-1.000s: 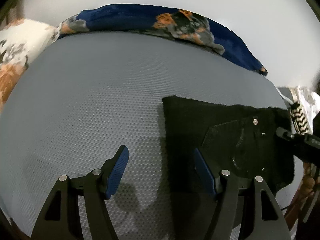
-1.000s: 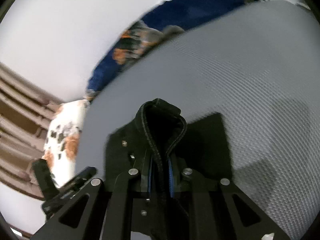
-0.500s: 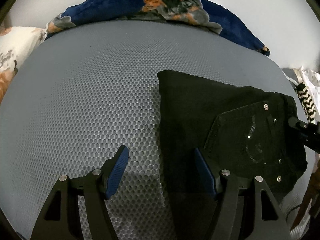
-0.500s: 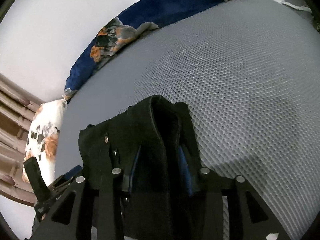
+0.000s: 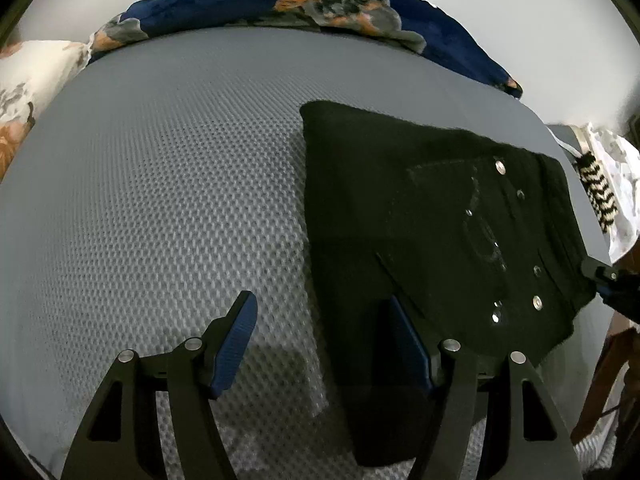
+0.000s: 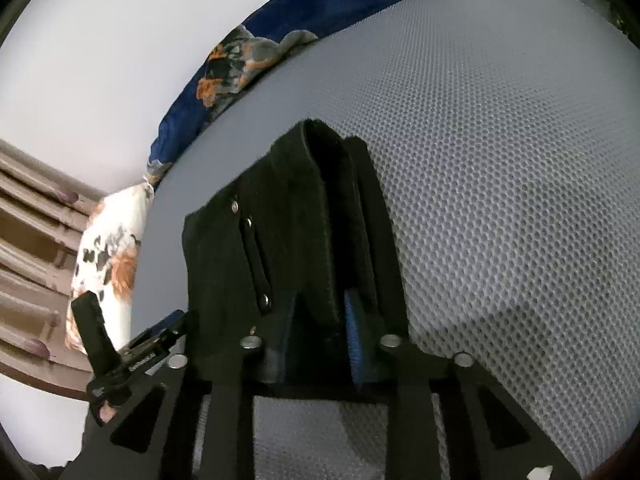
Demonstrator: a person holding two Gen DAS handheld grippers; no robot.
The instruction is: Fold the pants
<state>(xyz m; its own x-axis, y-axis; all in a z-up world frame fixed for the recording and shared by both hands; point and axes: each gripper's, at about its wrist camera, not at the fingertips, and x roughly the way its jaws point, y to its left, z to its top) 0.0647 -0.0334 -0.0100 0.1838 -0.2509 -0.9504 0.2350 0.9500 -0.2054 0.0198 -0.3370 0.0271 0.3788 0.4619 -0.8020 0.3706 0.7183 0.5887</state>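
Pants (image 5: pixel 436 216), black and folded into a compact stack, lie on the right part of a grey honeycomb-textured mattress (image 5: pixel 168 184), their left edge straight and their far corner squared, with rivets and a pocket outline facing up. Left of that edge the mattress is bare all the way to a white floral pillow (image 5: pixel 36 76), and a navy floral blanket (image 5: pixel 320 4) is bunched along the far border against a pale wall. Off the right border sit a black-and-white zigzag knit item (image 5: pixel 598 190) and wooden furniture (image 5: pixel 608 372). No brand on the pants can be read; small lettering on the other tool in the right wrist view is too blurred to make out. The left gripper (image 5: pixel 320 340) hangs with jaws wide, its left pad over bare mattress and its right pad over the near left part of the pants, nothing pinched. The right gripper (image 6: pixel 320 320) has its jaws narrow, just closed again after a brief release, clamped on a raised fold of the pants at the stack's right end.
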